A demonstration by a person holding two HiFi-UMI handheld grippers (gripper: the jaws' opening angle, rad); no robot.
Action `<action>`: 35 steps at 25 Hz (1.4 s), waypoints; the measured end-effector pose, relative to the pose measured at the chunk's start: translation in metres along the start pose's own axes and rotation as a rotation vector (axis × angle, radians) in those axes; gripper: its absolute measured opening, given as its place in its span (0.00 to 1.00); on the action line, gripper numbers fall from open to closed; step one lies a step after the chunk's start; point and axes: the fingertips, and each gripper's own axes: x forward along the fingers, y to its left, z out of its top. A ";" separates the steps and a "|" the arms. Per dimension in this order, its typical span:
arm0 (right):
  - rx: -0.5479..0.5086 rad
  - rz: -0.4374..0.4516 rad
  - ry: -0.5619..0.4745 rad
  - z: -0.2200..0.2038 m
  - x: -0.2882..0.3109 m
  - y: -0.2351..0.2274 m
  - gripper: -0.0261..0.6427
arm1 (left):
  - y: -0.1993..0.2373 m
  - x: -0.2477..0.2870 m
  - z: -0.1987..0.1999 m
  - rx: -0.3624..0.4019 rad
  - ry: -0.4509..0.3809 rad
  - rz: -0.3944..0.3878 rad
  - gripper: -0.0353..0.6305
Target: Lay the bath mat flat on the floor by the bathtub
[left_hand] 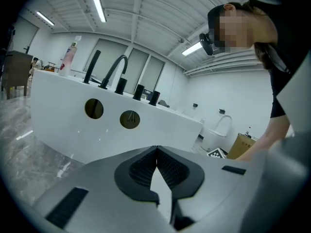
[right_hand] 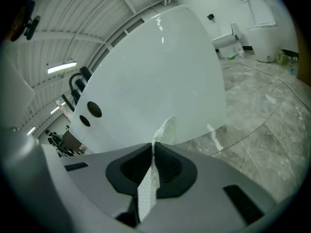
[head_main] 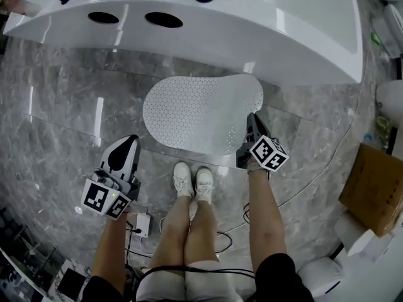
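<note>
Right now my right tongs are pinched tight on the edge of the bath mat, because I want to pull that side smooth. Most of the bath mat looks flat on the floor, just beside the bathtub (only my corner is up a little, I think). My left tongs are closed on nothing and hang away from it, since they have no job. From my head I see the whole bath mat. Only the right gripper view shows its thin dotted edge squeezed between the jaws.
</note>
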 end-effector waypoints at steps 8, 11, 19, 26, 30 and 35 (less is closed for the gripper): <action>0.085 -0.130 0.060 -0.022 0.001 -0.087 0.10 | -0.002 0.038 -0.026 0.007 0.030 -0.025 0.08; 0.136 -0.192 0.091 -0.040 -0.001 -0.116 0.09 | 0.002 0.045 -0.036 0.007 0.035 -0.022 0.08; 0.233 -0.342 0.158 -0.061 -0.021 -0.170 0.09 | 0.003 0.052 -0.048 0.001 0.055 -0.013 0.08; 0.107 -0.430 0.283 -0.069 -0.018 -0.192 0.10 | 0.003 0.062 -0.051 -0.008 0.046 -0.012 0.08; 0.015 -0.527 0.374 -0.084 -0.021 -0.197 0.10 | 0.002 0.063 -0.051 -0.010 0.054 -0.019 0.08; -0.005 -0.695 0.421 -0.095 -0.051 -0.223 0.09 | 0.002 0.063 -0.045 -0.004 0.039 -0.026 0.08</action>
